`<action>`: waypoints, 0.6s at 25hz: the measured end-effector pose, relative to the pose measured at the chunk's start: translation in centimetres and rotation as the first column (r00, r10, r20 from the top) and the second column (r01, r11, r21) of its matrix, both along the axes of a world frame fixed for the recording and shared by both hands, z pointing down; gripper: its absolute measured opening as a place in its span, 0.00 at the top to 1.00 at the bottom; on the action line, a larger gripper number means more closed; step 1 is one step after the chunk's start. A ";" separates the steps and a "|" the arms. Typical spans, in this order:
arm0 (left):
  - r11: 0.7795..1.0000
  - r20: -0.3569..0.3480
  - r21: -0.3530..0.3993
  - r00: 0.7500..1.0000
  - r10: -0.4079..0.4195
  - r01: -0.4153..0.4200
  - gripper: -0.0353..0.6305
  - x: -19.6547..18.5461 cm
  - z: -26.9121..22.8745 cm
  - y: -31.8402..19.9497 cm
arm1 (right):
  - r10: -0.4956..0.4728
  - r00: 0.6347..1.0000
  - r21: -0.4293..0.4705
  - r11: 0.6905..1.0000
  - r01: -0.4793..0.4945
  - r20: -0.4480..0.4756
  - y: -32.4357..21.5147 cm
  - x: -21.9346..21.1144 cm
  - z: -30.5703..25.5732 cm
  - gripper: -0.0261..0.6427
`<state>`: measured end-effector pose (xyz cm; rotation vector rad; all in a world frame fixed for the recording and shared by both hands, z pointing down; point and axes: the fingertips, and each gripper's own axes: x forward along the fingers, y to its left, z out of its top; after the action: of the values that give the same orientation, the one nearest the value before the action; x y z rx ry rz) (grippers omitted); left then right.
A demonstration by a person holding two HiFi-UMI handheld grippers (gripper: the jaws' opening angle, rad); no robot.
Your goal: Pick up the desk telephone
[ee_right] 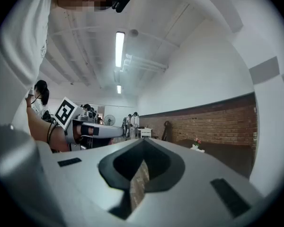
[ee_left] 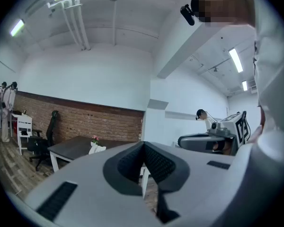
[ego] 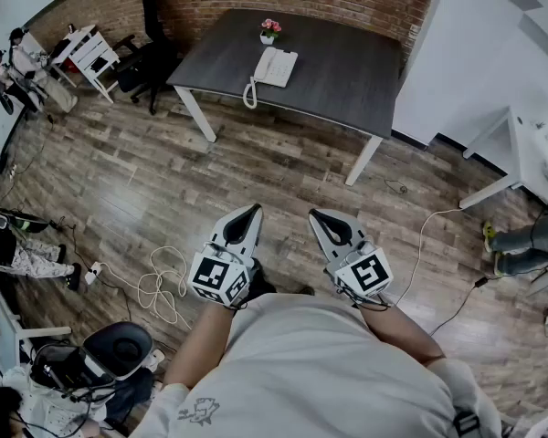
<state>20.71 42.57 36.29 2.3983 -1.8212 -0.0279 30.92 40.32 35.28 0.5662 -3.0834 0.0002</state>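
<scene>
A white desk telephone (ego: 274,67) with a coiled cord lies on the dark grey table (ego: 347,71) far ahead, by the brick wall. Both grippers hang close to the person's body, well short of the table. My left gripper (ego: 254,210) is shut and holds nothing; its closed jaws (ee_left: 143,144) point level toward the table, where the telephone (ee_left: 97,148) shows small and white. My right gripper (ego: 314,214) is shut and empty too, its tips (ee_right: 143,142) meeting in the right gripper view.
A small pot of pink flowers (ego: 270,30) stands behind the phone. White cables (ego: 155,290) and a power strip lie on the wood floor at left. Office chairs (ego: 151,57) stand left of the table, a white desk (ego: 521,149) at right.
</scene>
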 end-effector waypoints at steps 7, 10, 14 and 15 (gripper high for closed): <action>1.000 -0.004 -0.001 1.000 0.004 -0.004 0.93 -2.0 0.3 -0.2 | 0.000 1.000 0.000 1.000 0.000 -0.013 -0.2 -2.0 0.6 0.96; 1.000 -0.009 0.001 1.000 0.005 -0.005 0.93 -3.4 0.6 -0.6 | 0.004 1.000 -0.004 1.000 -0.004 -0.020 -0.5 -3.3 0.8 0.96; 1.000 -0.013 -0.001 1.000 0.015 -0.015 0.93 -5.7 1.0 -1.7 | 0.018 1.000 -0.008 1.000 -0.018 -0.026 -1.6 -5.5 1.2 0.96; 1.000 -0.014 0.000 1.000 0.017 -0.017 0.93 -6.4 1.1 -2.0 | 0.022 0.999 -0.009 1.000 -0.022 -0.029 -1.9 -6.2 1.4 0.96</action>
<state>14.29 40.58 37.40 2.4073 -1.7942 -0.0430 24.72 38.40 36.63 0.5940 -3.0472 0.0059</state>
